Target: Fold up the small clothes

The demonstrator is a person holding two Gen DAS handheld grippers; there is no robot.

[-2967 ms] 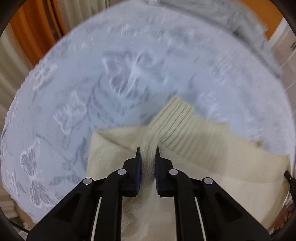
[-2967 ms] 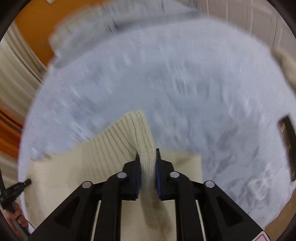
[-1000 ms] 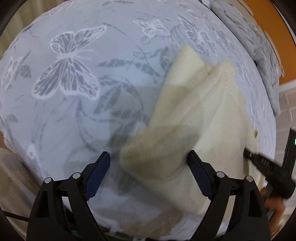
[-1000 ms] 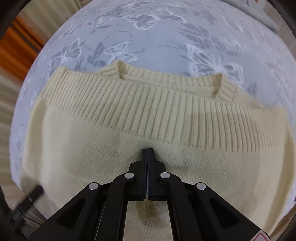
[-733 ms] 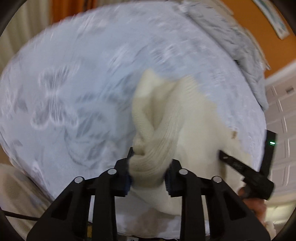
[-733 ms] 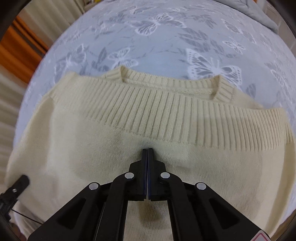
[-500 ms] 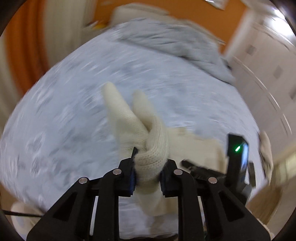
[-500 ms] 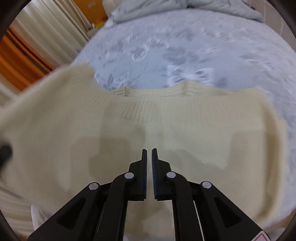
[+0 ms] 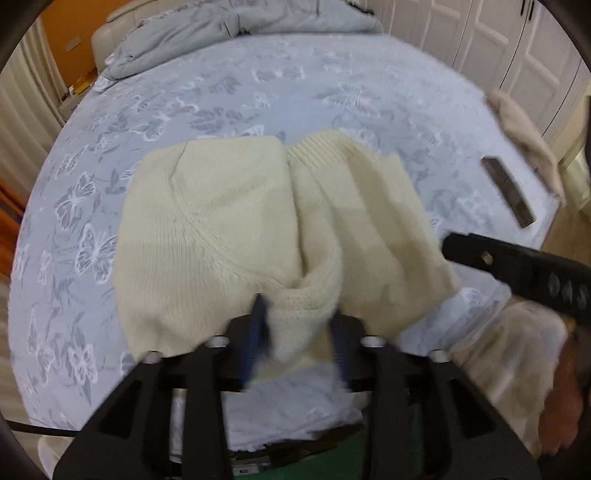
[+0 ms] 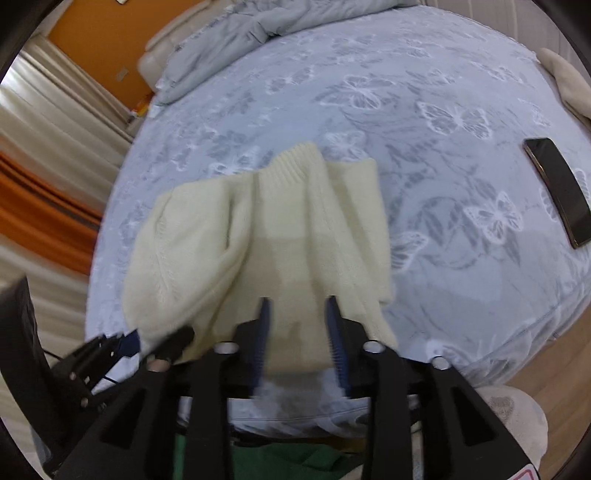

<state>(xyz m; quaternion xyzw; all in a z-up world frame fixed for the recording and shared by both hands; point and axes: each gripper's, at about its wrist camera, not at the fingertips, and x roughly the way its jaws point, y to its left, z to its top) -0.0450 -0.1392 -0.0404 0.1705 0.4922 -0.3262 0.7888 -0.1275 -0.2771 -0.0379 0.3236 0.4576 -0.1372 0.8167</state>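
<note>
A cream knit sweater (image 9: pixel 236 221) lies folded and bunched on the blue butterfly-print bedspread (image 9: pixel 184 92) near the bed's front edge. It also shows in the right wrist view (image 10: pixel 280 236). My left gripper (image 9: pixel 299 325) has its jaws parted around a thick roll of the knit at the sweater's near edge; the frame is blurred there. My right gripper (image 10: pixel 297 321) is open and empty just over the sweater's near edge. The left gripper shows at lower left in the right wrist view (image 10: pixel 155 343).
A dark phone (image 10: pixel 557 195) lies on the bed to the right, also in the left wrist view (image 9: pixel 508 190). A beige garment (image 9: pixel 524 129) lies at the bed's right edge. A grey duvet (image 9: pixel 229 29) is piled at the head. Something green (image 10: pixel 295 458) sits below the bed's front edge.
The left gripper swung the gripped sleeve over onto the sweater and its jaws have spread. The right gripper opened wider and drew back. The sweater now lies folded narrower.
</note>
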